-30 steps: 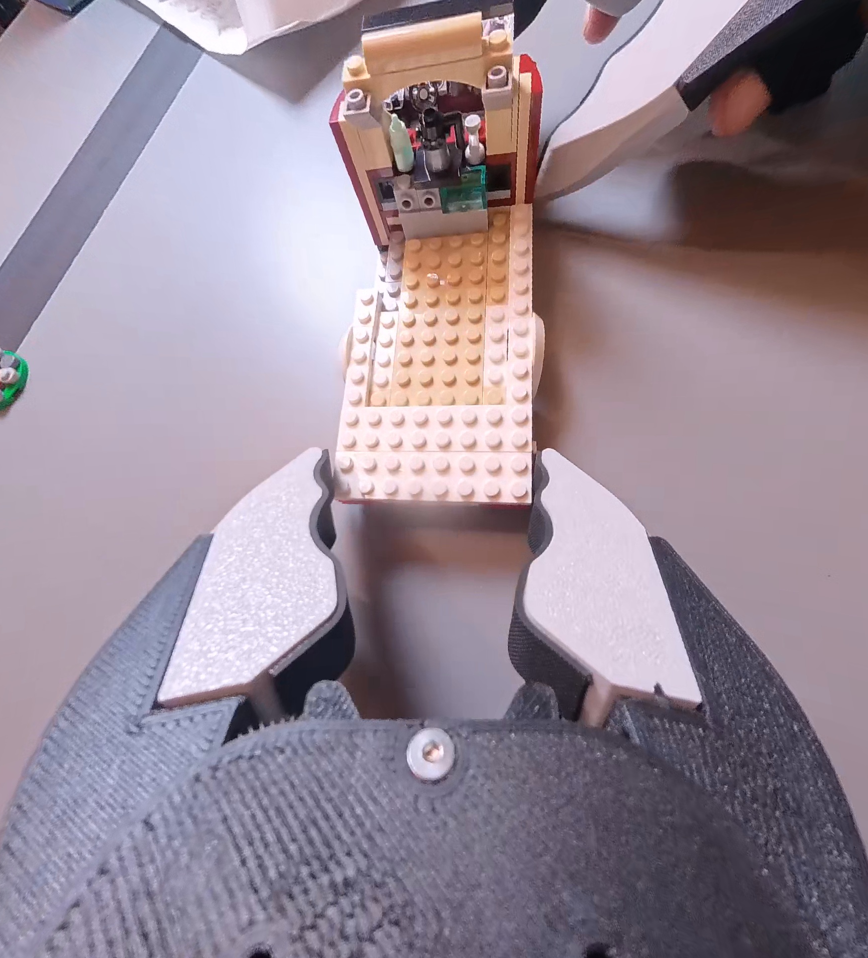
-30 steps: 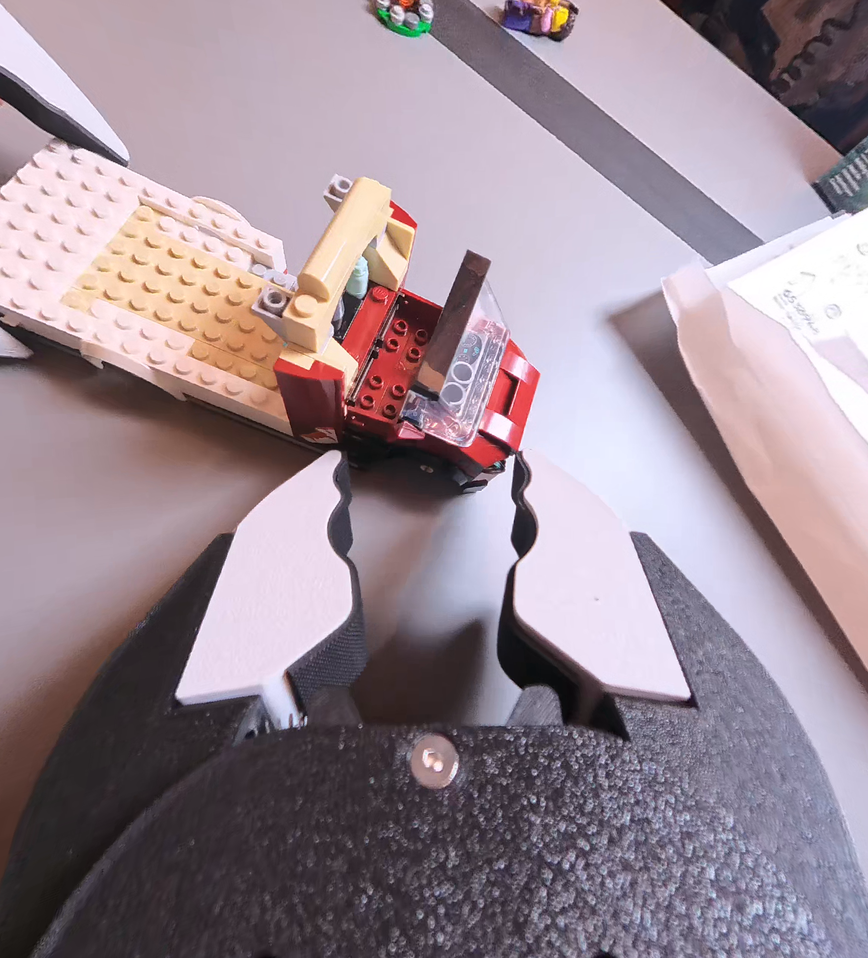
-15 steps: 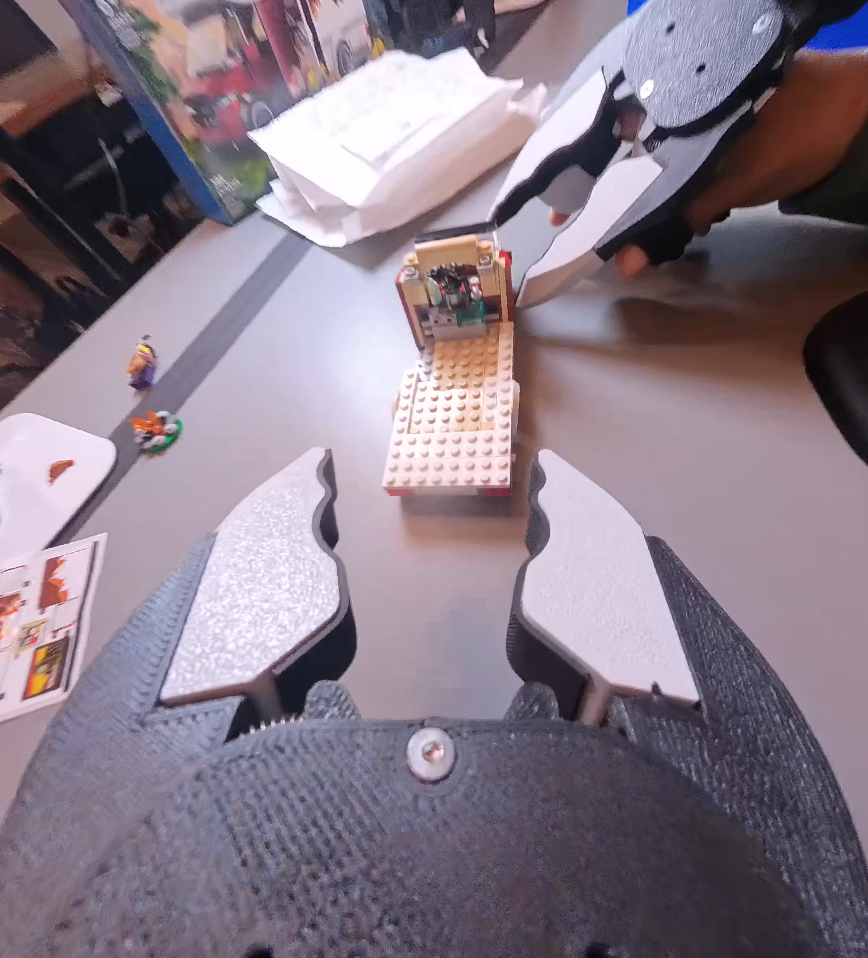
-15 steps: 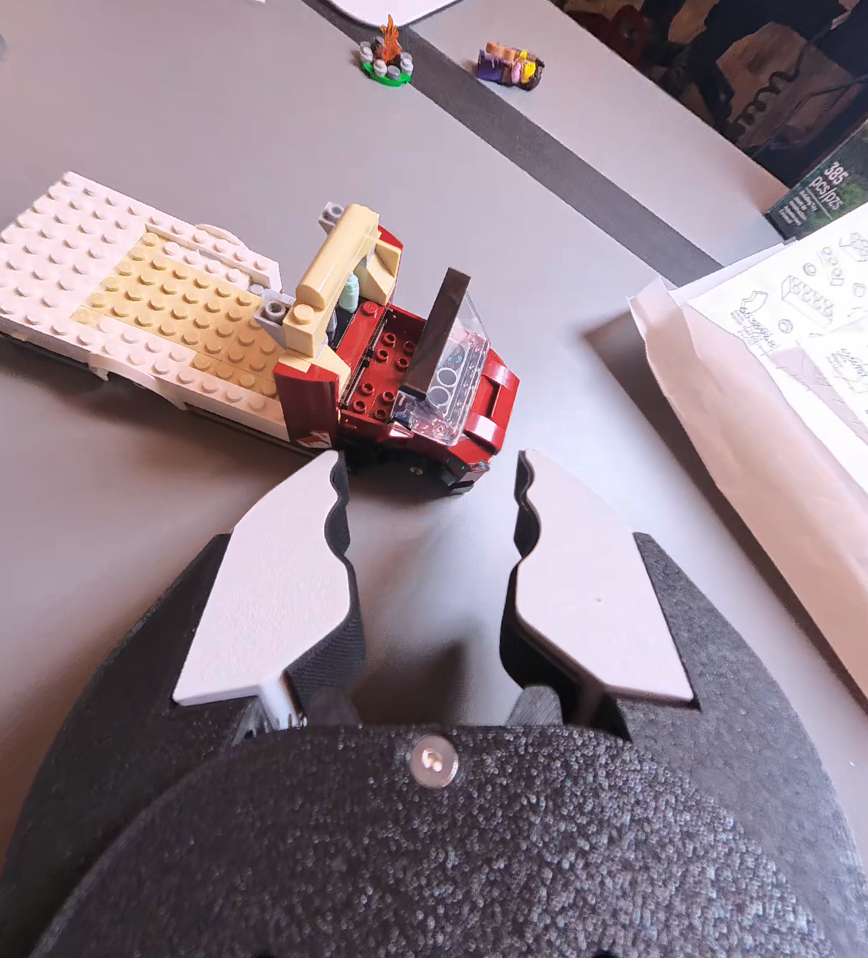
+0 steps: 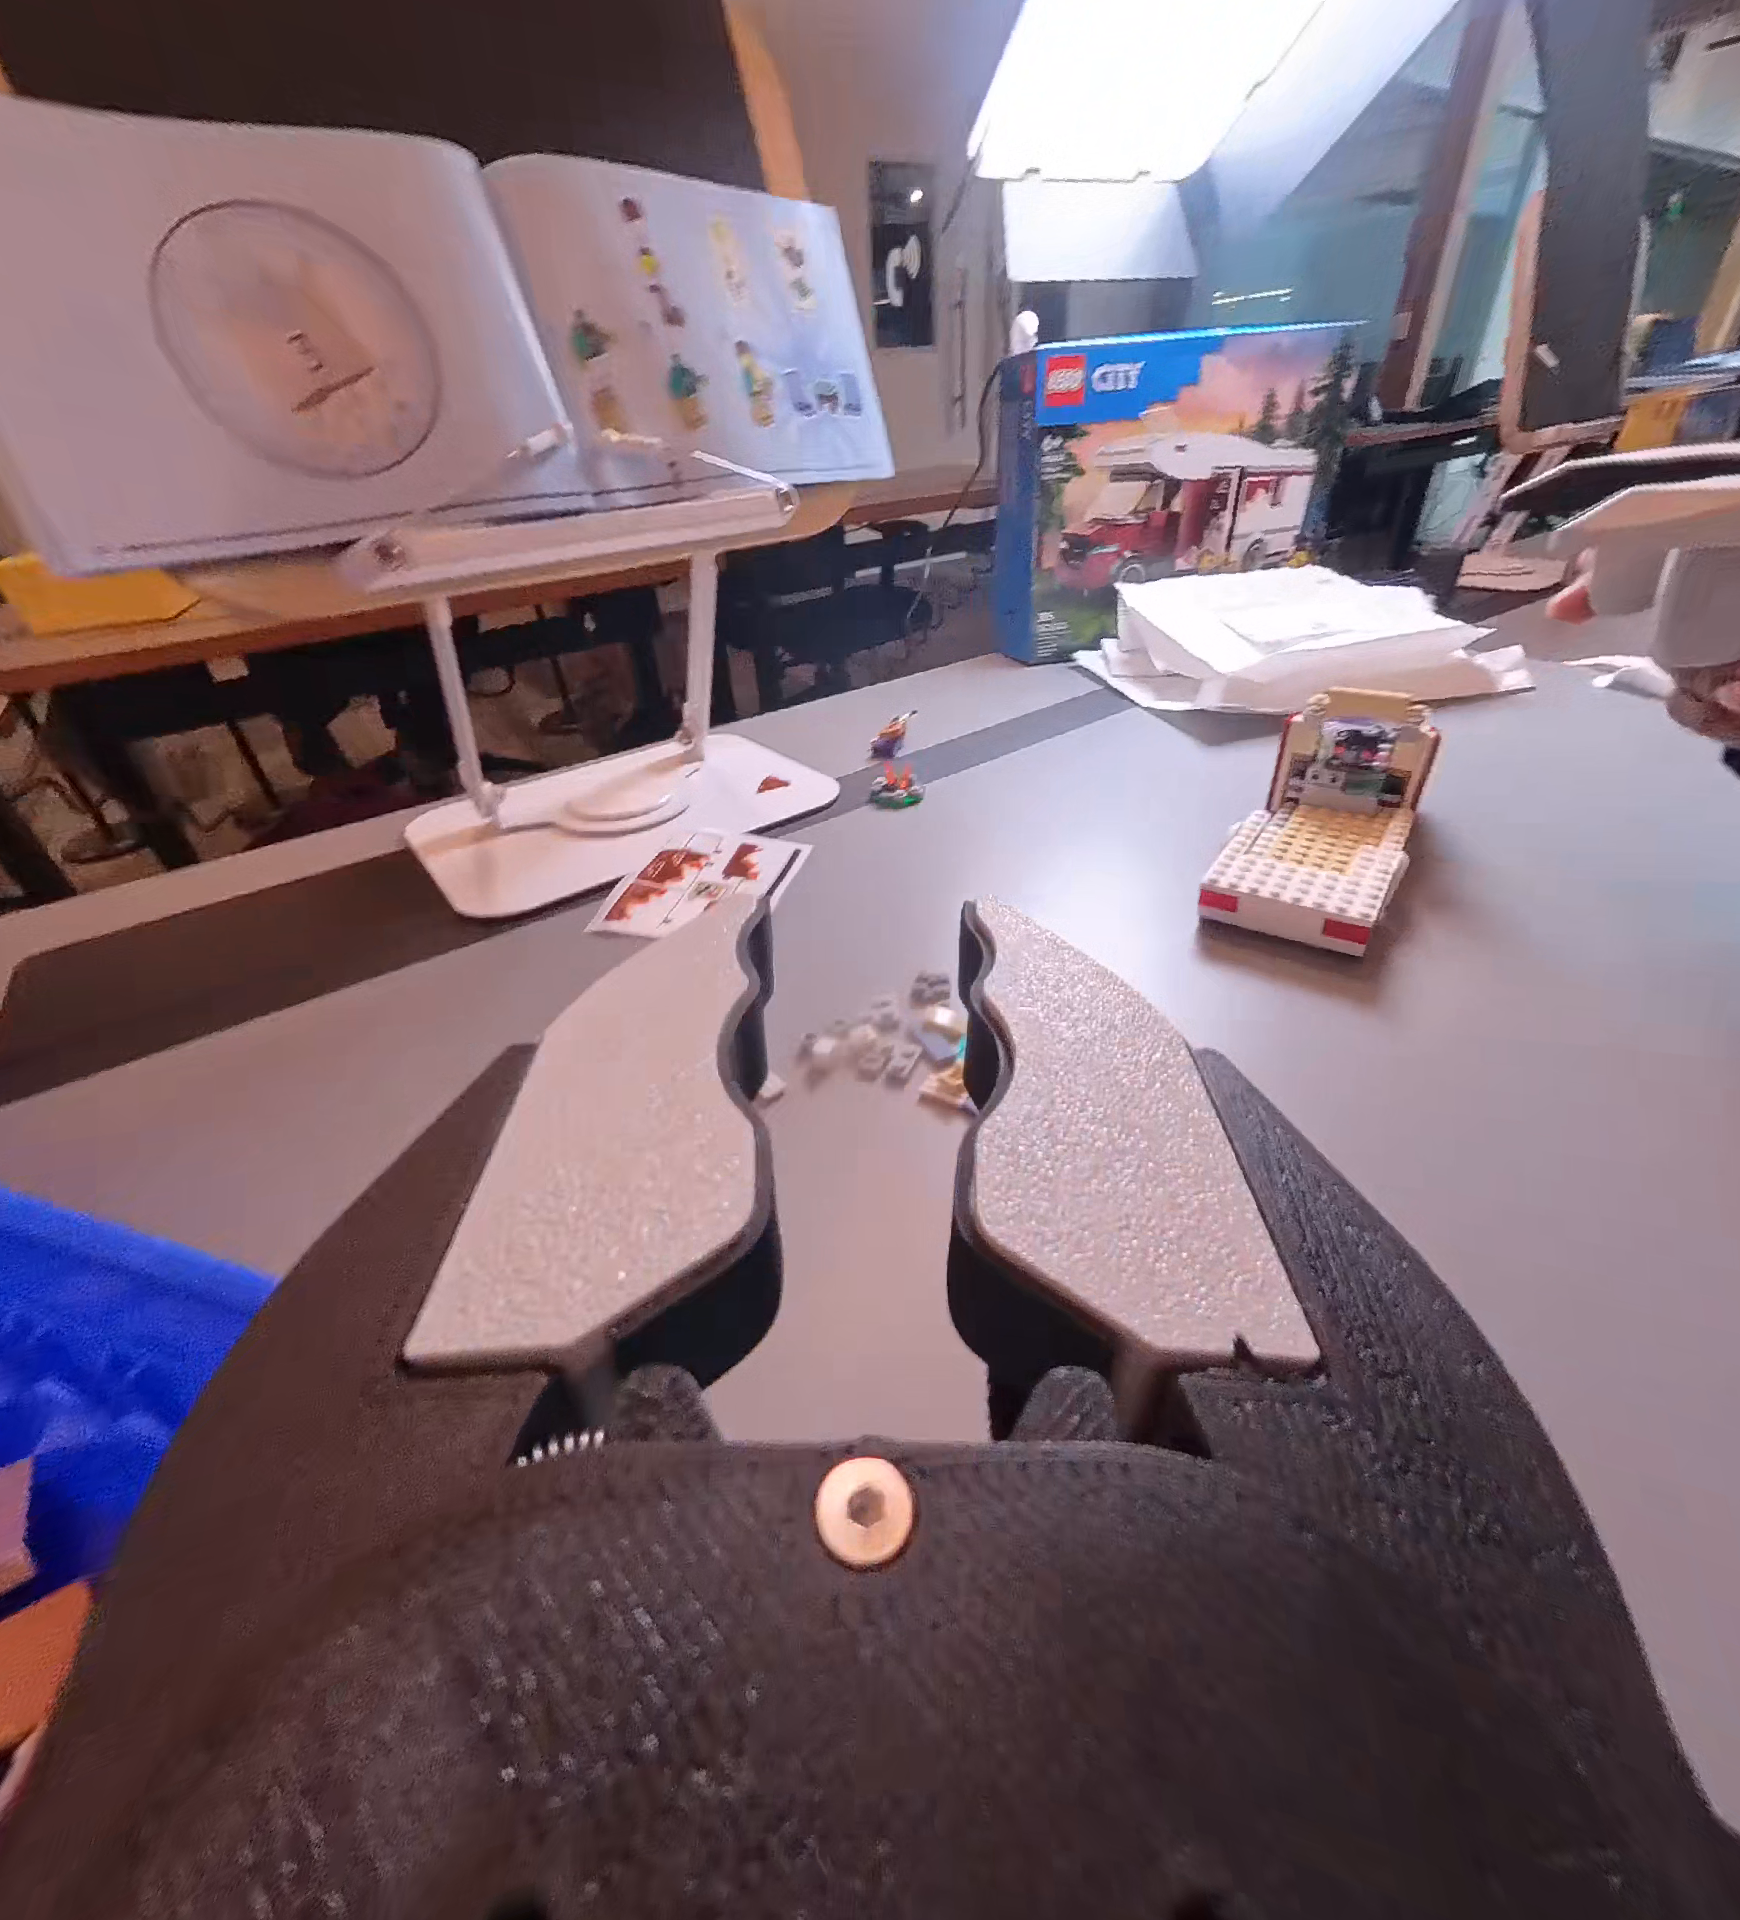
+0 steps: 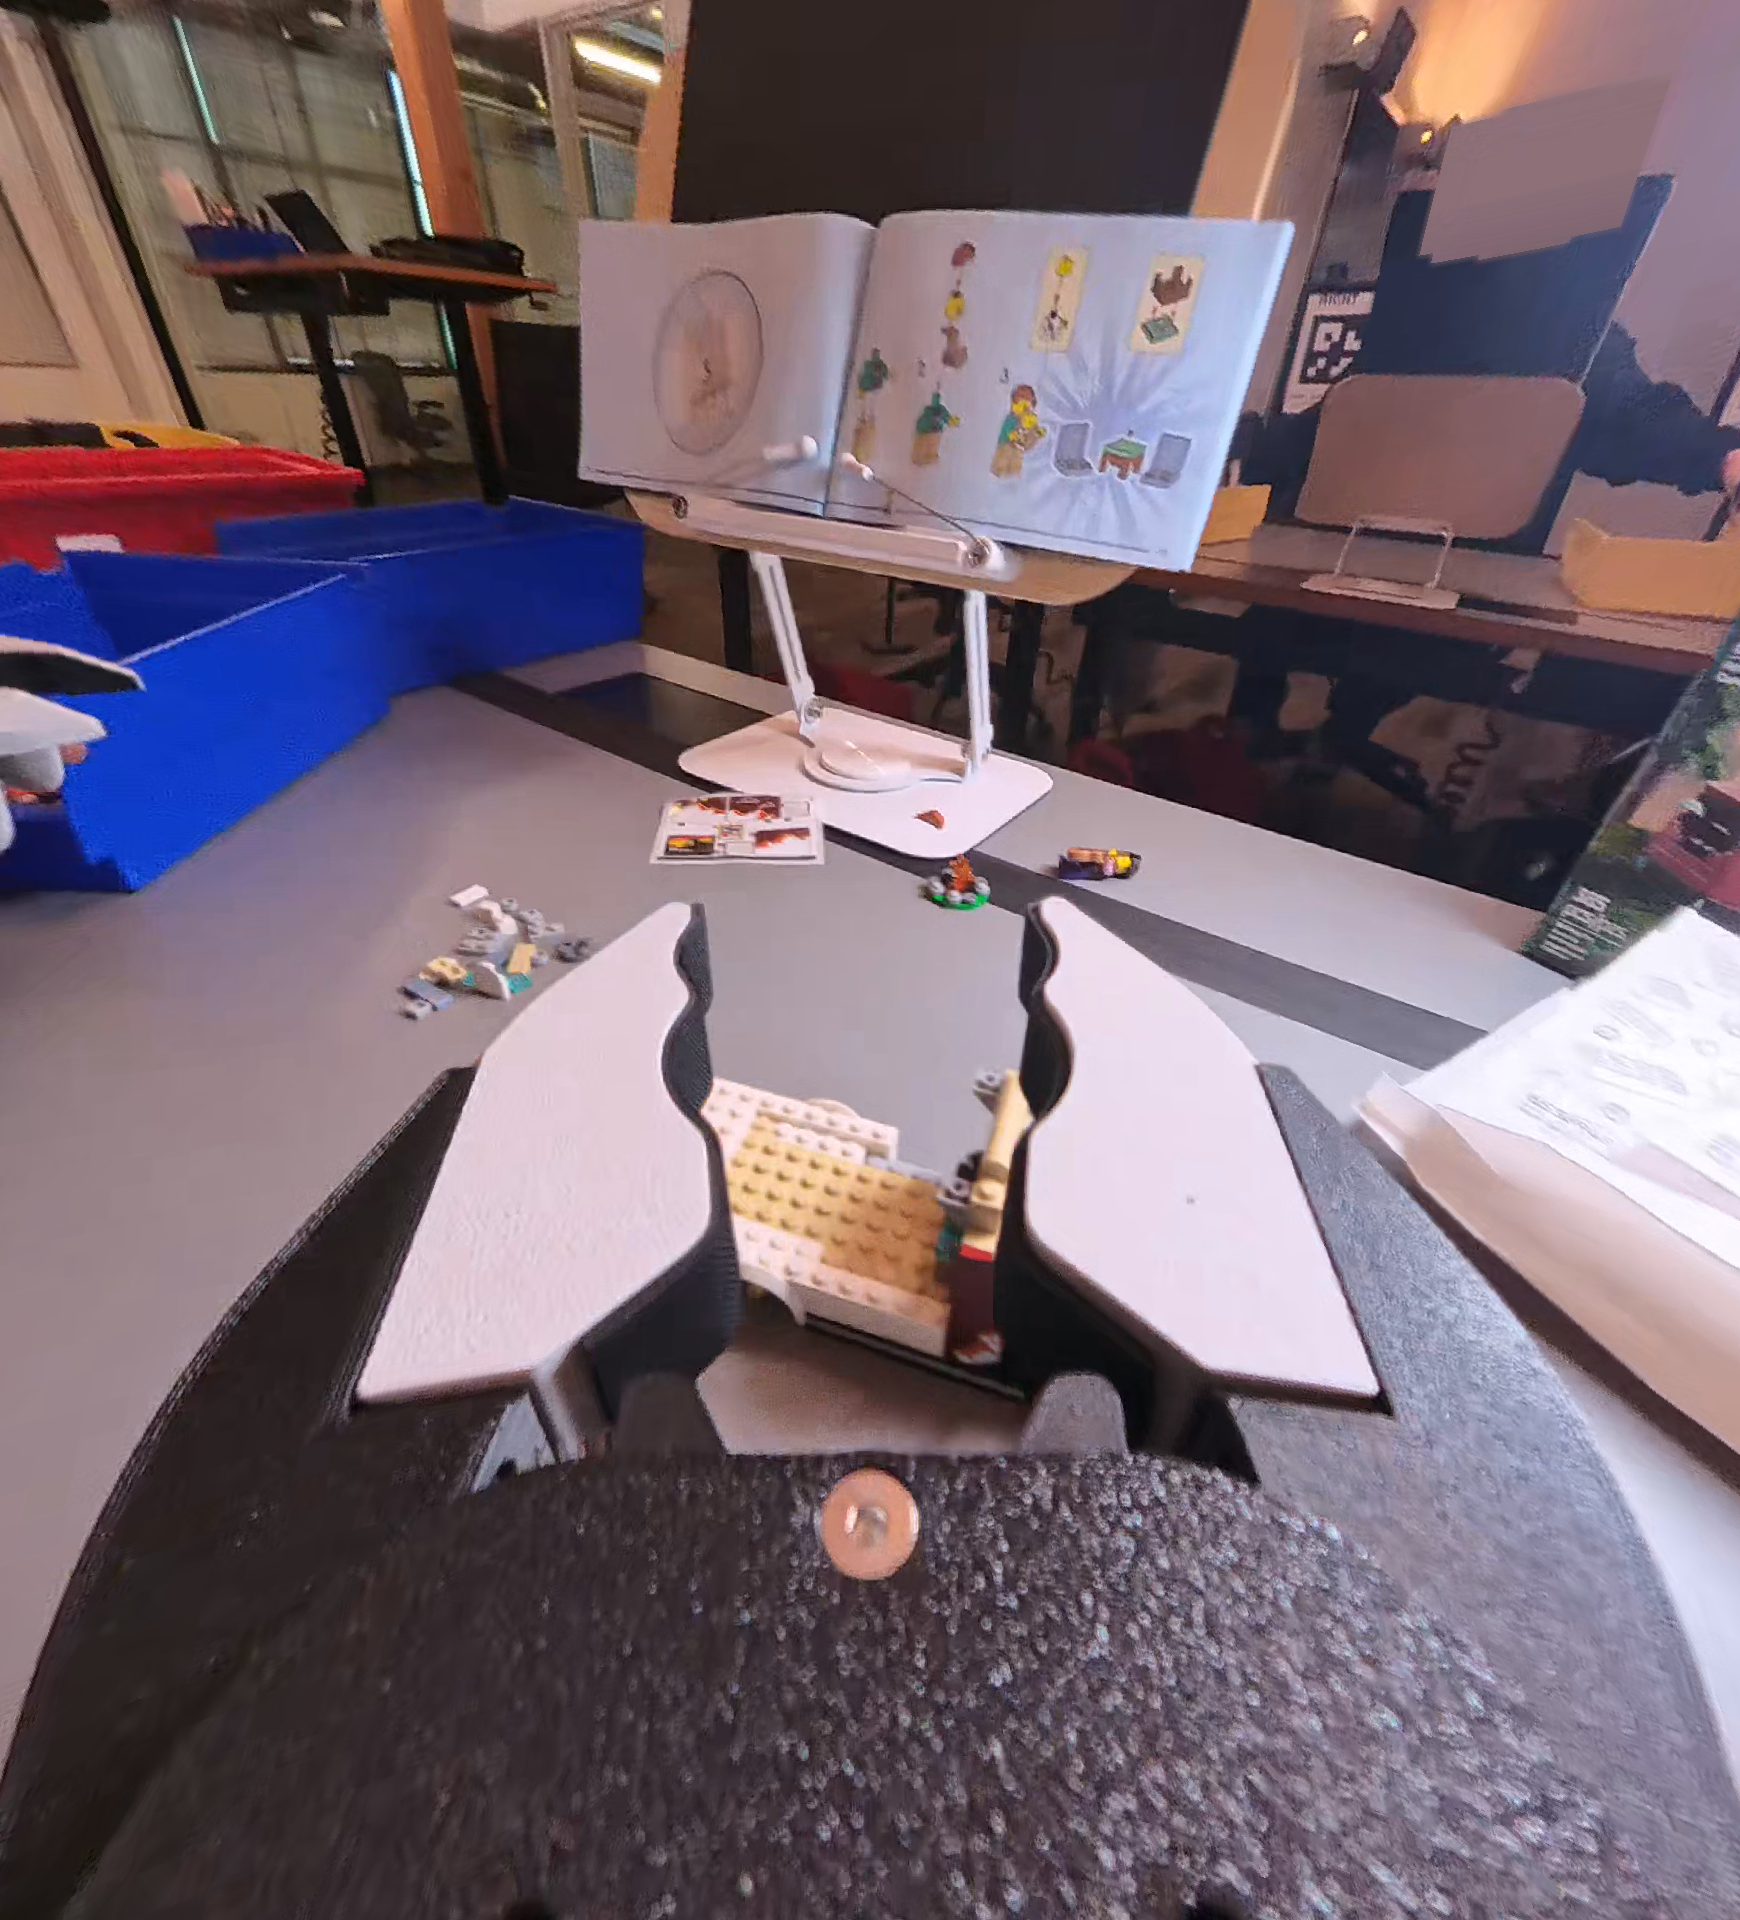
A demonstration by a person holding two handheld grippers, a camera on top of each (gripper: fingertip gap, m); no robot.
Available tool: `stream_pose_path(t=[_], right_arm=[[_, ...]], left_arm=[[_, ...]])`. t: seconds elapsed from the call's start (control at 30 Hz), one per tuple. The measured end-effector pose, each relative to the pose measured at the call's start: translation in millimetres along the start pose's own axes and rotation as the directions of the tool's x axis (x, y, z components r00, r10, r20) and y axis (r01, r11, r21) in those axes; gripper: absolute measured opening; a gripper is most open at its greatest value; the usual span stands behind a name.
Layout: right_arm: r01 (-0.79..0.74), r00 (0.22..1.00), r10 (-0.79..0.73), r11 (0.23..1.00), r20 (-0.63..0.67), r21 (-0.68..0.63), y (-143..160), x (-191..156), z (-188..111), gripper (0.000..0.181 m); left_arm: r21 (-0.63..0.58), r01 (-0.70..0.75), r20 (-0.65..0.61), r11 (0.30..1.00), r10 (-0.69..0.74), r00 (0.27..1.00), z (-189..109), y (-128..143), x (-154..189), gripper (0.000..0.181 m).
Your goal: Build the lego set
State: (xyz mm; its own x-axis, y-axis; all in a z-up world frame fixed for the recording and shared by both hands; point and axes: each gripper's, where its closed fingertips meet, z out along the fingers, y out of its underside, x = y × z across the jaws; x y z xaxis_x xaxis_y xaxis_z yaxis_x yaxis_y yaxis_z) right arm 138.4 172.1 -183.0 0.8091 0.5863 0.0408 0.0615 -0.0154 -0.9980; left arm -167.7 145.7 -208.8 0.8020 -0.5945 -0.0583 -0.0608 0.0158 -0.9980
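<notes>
Lego camper (image 5: pixel 1313 831), left wrist view: on the grey table (image 5: pixel 1468 1143), well right of and beyond the left gripper (image 5: pixel 861 925), which gapes empty above loose bricks (image 5: pixel 887 1039). Right wrist view: camper lies below the parted, empty right gripper (image 6: pixel 861 925), unheld.

My two tongs, black and pale grey

Each of my grippers, left (image 5: pixel 861 940) and right (image 6: pixel 864 940), has a rough black printed body, one silver screw at centre (hex-socketed), and two light grey textured fingers (image 5: pixel 627 1122) with wavy black inner edges.
</notes>
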Motion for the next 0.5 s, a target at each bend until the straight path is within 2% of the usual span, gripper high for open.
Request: stream_pose_path(t=[0.13, 0.27, 0.37, 0.5], right_arm=[[-0.030, 0.999, 0.030, 0.999, 0.034, 0.016, -14, -34, 17, 0.055], [-0.042, 0.998, 0.041, 0.999, 0.041, 0.014, -9, -65, 27, 0.053], [0.023, 0.999, -0.023, 1.000, 0.030, -0.011, 7, -69, 29, 0.051], [-0.054, 0.998, 0.055, 0.998, 0.034, -0.034, 18, -60, 34, 0.051]], left_arm=[[-0.017, -0.047, 0.029, 0.999, 0.047, 0.998, 4, 8, -10, 0.035], [-0.057, -0.061, 0.004, 0.997, 0.061, 0.998, 13, 21, -5, 0.037], [-0.045, -0.038, 0.017, 0.998, 0.038, 0.999, 12, 19, -10, 0.037], [-0.052, -0.026, 0.026, 0.998, 0.028, 0.999, 13, 22, -12, 0.037]])
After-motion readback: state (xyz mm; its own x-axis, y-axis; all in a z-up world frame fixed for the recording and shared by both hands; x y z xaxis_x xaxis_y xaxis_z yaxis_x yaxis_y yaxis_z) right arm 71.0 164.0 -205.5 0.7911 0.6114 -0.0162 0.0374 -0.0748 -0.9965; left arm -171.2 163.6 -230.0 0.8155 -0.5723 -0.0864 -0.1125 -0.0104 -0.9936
